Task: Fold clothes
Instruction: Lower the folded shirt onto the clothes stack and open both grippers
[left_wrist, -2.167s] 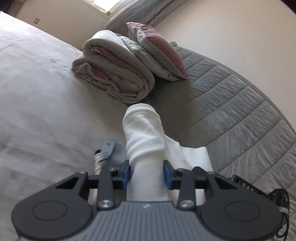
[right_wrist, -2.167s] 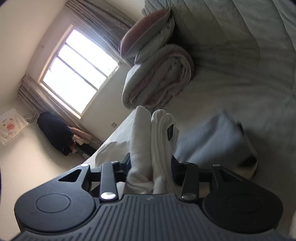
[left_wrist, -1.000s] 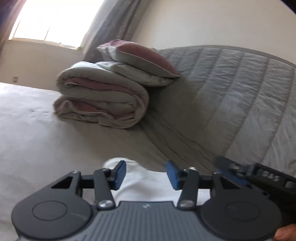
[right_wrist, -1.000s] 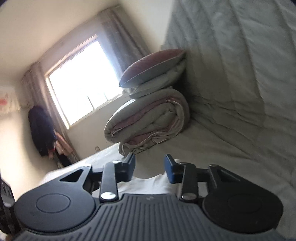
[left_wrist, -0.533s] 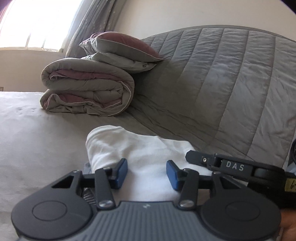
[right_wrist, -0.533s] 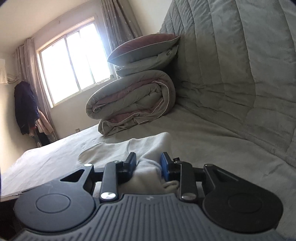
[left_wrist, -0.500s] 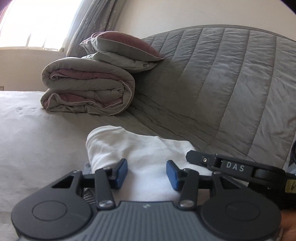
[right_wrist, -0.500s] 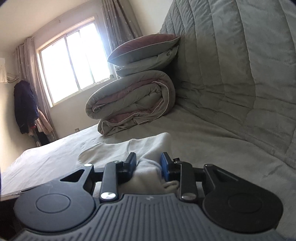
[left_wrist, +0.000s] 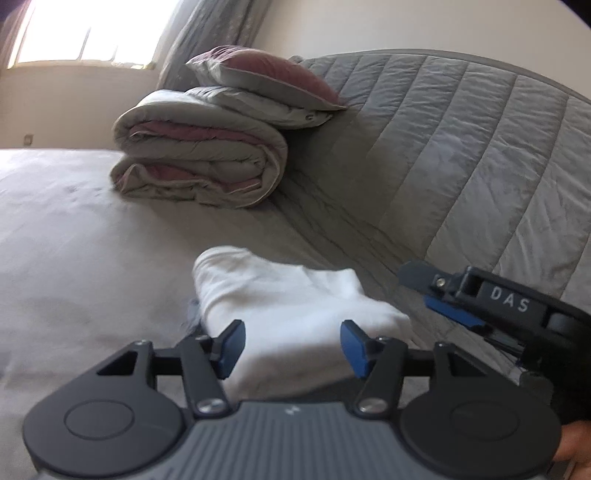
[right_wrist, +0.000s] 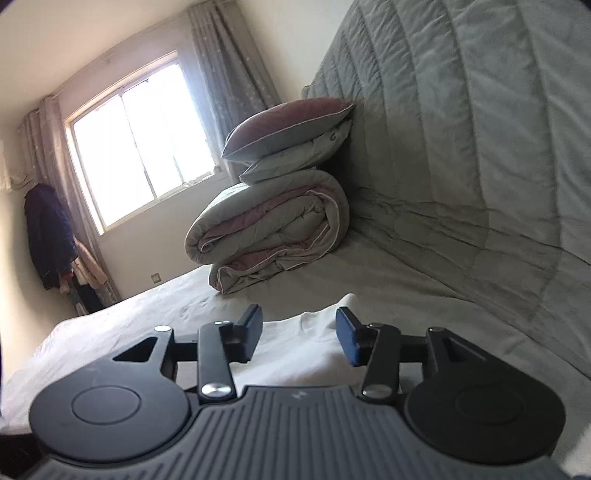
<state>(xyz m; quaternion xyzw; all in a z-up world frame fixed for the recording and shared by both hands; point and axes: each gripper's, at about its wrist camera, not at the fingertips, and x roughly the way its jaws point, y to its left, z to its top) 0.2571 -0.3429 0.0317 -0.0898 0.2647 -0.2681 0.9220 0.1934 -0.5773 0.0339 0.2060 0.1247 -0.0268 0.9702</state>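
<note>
The white garment lies folded into a thick, soft bundle on the bed, near the quilted grey headboard — its edges blurred, so the exact number of folds is hard to read. The left gripper hovers over it with jaws spread apart, gripping nothing; the right gripper is likewise parted. Beyond sit a rolled duvet, a pillow and a bright window.

Pillows atop rolled duvet
</note>
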